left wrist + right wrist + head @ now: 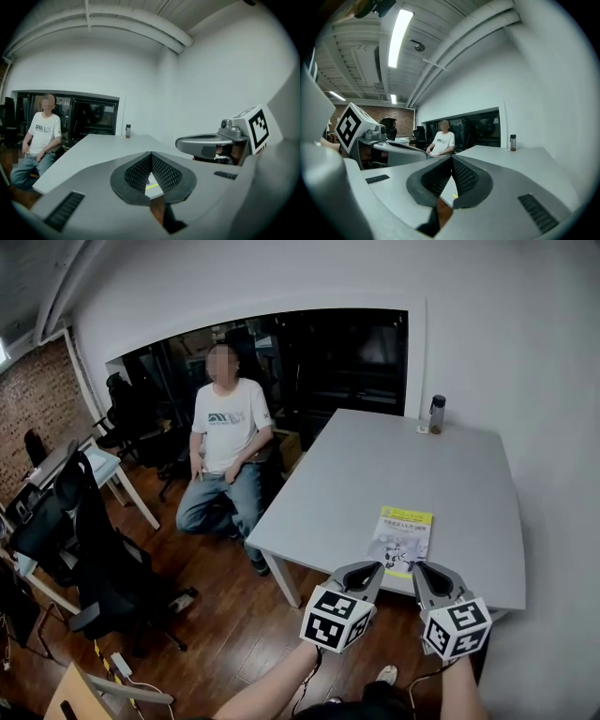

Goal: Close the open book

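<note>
A thin book [403, 538] with a yellow and white cover lies flat and closed near the front edge of the grey table [375, 456]. My left gripper [374, 570] hovers just in front of the book's near edge, jaws shut with nothing in them. My right gripper [421, 571] hangs beside it to the right, also shut and empty. In the left gripper view the pads [151, 161] meet, and a strip of the book [152, 187] shows under them. The right gripper view shows its jaws [451, 166] pressed together above the table edge.
A dark bottle [437, 413] stands at the table's far side near the wall. A person [228, 456] sits on a chair left of the table. Black office chairs [84, 540] and another desk stand on the wooden floor at the left.
</note>
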{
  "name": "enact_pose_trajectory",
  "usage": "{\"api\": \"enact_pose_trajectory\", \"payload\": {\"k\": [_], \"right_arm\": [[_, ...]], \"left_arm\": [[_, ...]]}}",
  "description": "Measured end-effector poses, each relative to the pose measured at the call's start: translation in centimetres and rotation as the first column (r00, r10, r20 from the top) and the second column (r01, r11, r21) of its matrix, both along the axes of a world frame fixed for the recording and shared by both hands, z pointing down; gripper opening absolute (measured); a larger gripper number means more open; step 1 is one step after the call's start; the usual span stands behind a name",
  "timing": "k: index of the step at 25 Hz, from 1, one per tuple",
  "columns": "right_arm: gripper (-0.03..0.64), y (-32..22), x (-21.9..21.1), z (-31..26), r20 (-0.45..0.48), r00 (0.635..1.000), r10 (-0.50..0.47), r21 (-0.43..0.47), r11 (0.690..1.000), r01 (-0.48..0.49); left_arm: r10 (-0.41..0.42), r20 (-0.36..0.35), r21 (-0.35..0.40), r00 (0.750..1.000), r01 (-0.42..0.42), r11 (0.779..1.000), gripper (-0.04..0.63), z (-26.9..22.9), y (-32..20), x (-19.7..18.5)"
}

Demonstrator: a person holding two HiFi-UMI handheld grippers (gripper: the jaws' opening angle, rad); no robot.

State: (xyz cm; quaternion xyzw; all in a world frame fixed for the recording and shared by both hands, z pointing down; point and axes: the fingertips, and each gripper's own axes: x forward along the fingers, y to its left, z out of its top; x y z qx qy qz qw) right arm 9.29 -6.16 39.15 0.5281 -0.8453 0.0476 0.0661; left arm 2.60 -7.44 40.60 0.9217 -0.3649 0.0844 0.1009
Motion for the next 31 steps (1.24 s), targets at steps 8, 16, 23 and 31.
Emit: {"api": "enact_pose_trajectory", "payload": {"k": [8,16,23,31], "right_arm": [[0.005,1.5,-1.3,-0.9,0.013,1.0,0.012,0.02,1.0,-0.013],[0.005,1.8,-1.9,-1.4,0.012,1.0,0.005,0.028,1.0,-0.006],[0.005,2.2,-2.4,-1.3,0.016,1.0,0.007,0.029,1.0,-0.008],[0.005,2.3,-2.5,-1.1,0.02,1.0,0.005,0.029,1.0,-0.005]], "left_arm": [[0.012,-0.013,0.01,1.0,-0.012,1.0,0.005,-0.6,1.6,-1.2],[0.017,-0.02,0.012,1.0,-0.017,1.0,0.005,-0.9,2.0,-1.5],[0.02,-0.02,0.015,1.0,-0.019,1.0,0.005,-0.9,2.3,-2.0],[0.019,-0.017,0.012,1.0,-0.019,1.0,0.005,-0.7,2.6,-2.2]]}}
